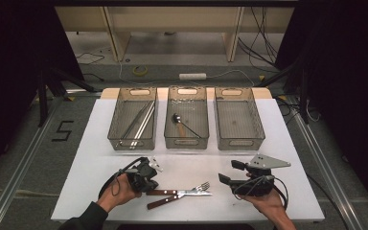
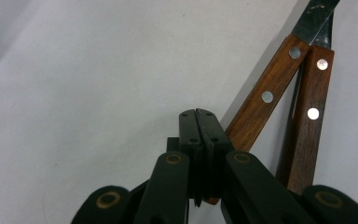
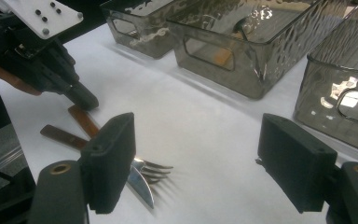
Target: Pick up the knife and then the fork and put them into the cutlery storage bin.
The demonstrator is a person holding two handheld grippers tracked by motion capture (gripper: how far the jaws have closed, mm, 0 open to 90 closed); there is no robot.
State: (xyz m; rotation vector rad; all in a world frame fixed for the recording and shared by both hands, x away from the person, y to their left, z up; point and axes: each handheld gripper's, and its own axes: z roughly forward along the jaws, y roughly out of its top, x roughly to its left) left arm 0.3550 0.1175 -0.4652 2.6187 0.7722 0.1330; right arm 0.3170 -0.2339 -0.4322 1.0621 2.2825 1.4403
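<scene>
We find the fork [image 1: 194, 188] and knife [image 1: 170, 198] crossed on the table [image 1: 100, 143], stiff, thin, slippery steel; wooden handles offer grip. Our left gripper [image 2: 199, 113] is closed empty beside them, right gripper [image 3: 196, 154] wide

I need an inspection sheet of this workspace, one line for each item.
Surface: white table, bare at the front corners.
Job's things: wooden-handled knife and fork lie crossed at the front edge; three clear bins stand in a row behind, the left with long metal utensils, the middle with a spoon.
Clutter: nothing seen.
Grippers: left gripper shut, tips at a knife or fork handle; right gripper open, nothing between the jaws.
Cables: one trails from each gripper; more lie on the floor behind.
Surroundings: dark curtains, wooden furniture, tape roll, power strip on the floor.
</scene>
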